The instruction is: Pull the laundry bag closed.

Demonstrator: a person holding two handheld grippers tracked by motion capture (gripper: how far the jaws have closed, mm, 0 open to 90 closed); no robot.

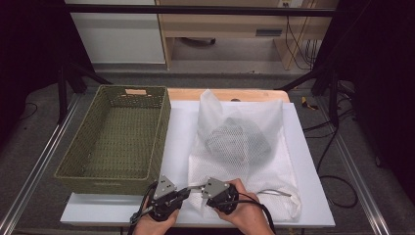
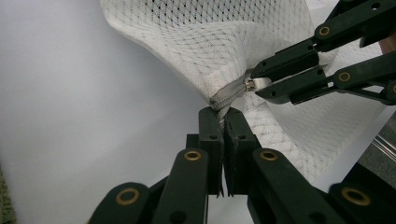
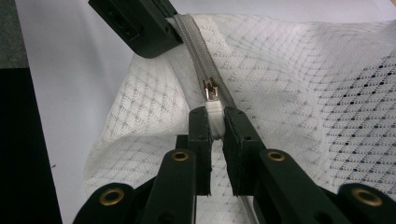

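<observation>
A white mesh laundry bag (image 1: pixel 254 166) lies on the white table top (image 1: pixel 178 127) with a dark grey garment (image 1: pixel 240 139) inside it. Both grippers meet at its near left corner. My left gripper (image 1: pixel 189 189) (image 2: pixel 223 116) is shut on the end of the bag's grey zipper (image 2: pixel 229 95), lifting that corner off the table. My right gripper (image 1: pixel 201 190) (image 3: pixel 215 119) is shut on the white pull tab (image 3: pixel 215 111) of the metal slider (image 3: pixel 210 88). In the right gripper view the left gripper (image 3: pixel 163 32) clamps the zipper tape just beyond the slider. The left gripper view has the right gripper (image 2: pixel 258 85) coming in from the right.
A green woven basket (image 1: pixel 110 182) stands empty to the left of the bag, its near wall just above the left gripper. The table's front edge runs close under both hands. Dark frame posts and cables lie beyond the table on either side.
</observation>
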